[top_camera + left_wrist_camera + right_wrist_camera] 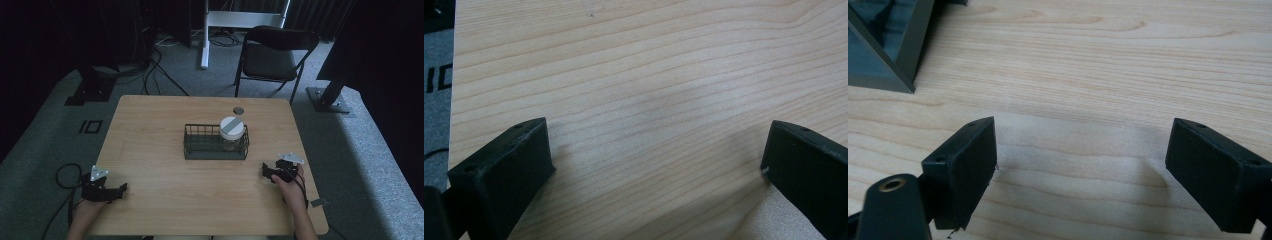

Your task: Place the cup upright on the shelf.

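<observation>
A dark wire basket (pixel 216 142) stands at the middle of the wooden table (pixel 150 130). Inside its right end sits a clear jar (pixel 231 137) with a white lid crossed by a grey stripe. My left gripper (pixel 121 189) rests at the table's near left corner, open, with bare wood between its jaws (pixel 659 150). My right gripper (pixel 264 172) lies near the right front, open, a short way from the basket, whose corner (pixel 888 45) shows at the upper left of the right gripper view. Nothing is held between its jaws (pixel 1080 155).
A round hole (pixel 238 110) is set in the table behind the basket. A black folding chair (pixel 272 55) stands beyond the far edge. Cables (pixel 150 70) run over the grey carpet, and dark stands rise at both sides.
</observation>
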